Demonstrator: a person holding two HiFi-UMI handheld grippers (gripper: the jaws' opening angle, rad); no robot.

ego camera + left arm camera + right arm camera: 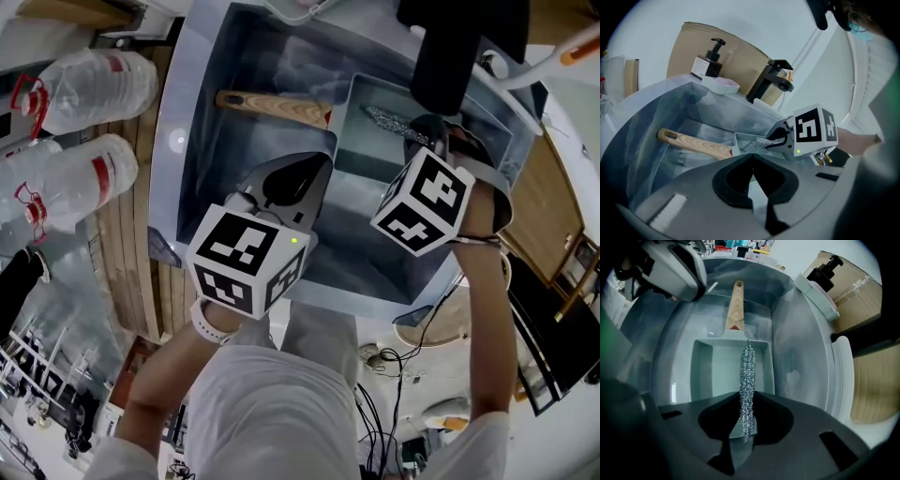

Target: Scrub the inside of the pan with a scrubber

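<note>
A square grey pan (pixel 370 141) with a wooden handle (pixel 272 105) lies in the steel sink (pixel 211 122). My right gripper (pixel 422 141) is shut on a strip of steel-wool scrubber (pixel 389 120), which hangs over the inside of the pan. In the right gripper view the scrubber (pixel 747 376) runs out from between the jaws of the right gripper (pixel 747 397), above the pan (pixel 715 366) floor; whether it touches the floor I cannot tell. My left gripper (pixel 291 183) is shut and empty, held over the sink just left of the pan. Its jaws meet at the tips in the left gripper view (pixel 752 157).
A black faucet (pixel 771 82), a soap dispenser (pixel 708 63) and a small white dish (pixel 721 85) stand behind the sink. Two large plastic water bottles (pixel 89 89) lie on the wooden counter to the left. Cables trail on the floor at the lower right.
</note>
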